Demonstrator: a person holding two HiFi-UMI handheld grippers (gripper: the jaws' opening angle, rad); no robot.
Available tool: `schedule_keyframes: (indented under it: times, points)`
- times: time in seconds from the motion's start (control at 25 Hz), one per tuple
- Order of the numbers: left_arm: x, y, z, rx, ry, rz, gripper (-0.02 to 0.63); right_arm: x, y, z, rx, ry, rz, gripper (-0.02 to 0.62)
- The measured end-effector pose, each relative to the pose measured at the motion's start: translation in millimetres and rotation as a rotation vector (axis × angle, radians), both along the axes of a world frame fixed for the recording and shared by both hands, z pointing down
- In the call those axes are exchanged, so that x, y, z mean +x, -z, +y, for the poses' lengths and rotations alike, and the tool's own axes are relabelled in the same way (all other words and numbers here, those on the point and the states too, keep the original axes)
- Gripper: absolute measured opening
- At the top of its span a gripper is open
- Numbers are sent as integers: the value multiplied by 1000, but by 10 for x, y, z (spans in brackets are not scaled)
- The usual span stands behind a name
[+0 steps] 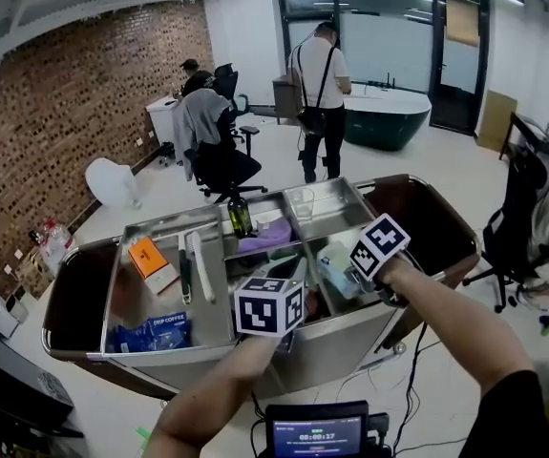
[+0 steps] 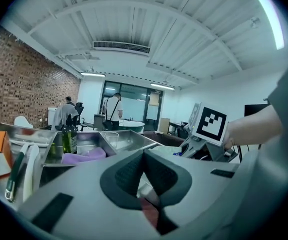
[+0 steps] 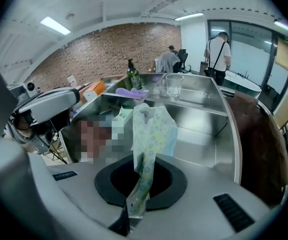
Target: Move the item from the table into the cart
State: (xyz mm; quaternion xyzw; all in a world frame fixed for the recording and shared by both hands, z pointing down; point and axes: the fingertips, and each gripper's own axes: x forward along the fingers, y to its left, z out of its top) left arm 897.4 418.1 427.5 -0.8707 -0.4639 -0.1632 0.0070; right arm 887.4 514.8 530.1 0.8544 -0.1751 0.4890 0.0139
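Observation:
A pale packet printed with small flowers stands up between the jaws of my right gripper, which is shut on its lower end. In the head view this gripper holds the packet over the right steel compartment of the cart. My left gripper hovers over the middle compartment just to its left. Its jaws stand together with only a thin slit, and something reddish shows through it from below.
The cart's trays hold an orange box, blue coffee packets, a dark bottle, a purple cloth and a glass. Beyond are office chairs, two people and a bathtub. A screen sits below.

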Motion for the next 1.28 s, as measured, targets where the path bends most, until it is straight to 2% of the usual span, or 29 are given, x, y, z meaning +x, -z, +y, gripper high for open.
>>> schedule_keyframes:
  times: [0.12, 0.44, 0.68, 0.72, 0.76, 0.8, 0.92, 1.0, 1.16, 1.2, 1.24, 1.28]
  points:
    - [67, -73, -16, 17, 0, -13, 0, 44, -71, -24, -32, 15, -54, 0]
    - [281, -298, 20, 47, 10, -75, 0, 88, -374, -35, -27, 32, -192, 0]
    - [297, -349, 79, 49, -4, -80, 0, 95, -419, -63, -16, 50, -214, 3]
    - [290, -366, 93, 50, -8, -82, 0, 81, -426, -71, -6, 53, -219, 30]
    - [286, -382, 102, 50, -11, -84, 0, 67, -430, -85, 2, 59, -223, 91]
    - [284, -392, 106, 47, -11, -86, 0, 60, -429, -99, 6, 64, -220, 112]
    - [273, -394, 121, 38, -11, -84, 0, 69, -389, -118, 20, 71, -189, 114]
    - [259, -391, 132, 39, -9, -77, 0, 58, -348, -126, 40, 74, -169, 204]
    - [214, -360, 136, 37, -4, -72, 0, 32, -206, -69, 54, 57, -108, 211]
    - [198, -349, 132, 37, -5, -71, 0, 16, -162, -62, 62, 53, -95, 283]
    - [182, -341, 125, 37, -5, -70, 0, 1, -114, -60, 71, 51, -79, 321]
    - [169, -334, 116, 37, -4, -69, 0, -4, -59, -59, 80, 48, -56, 321]
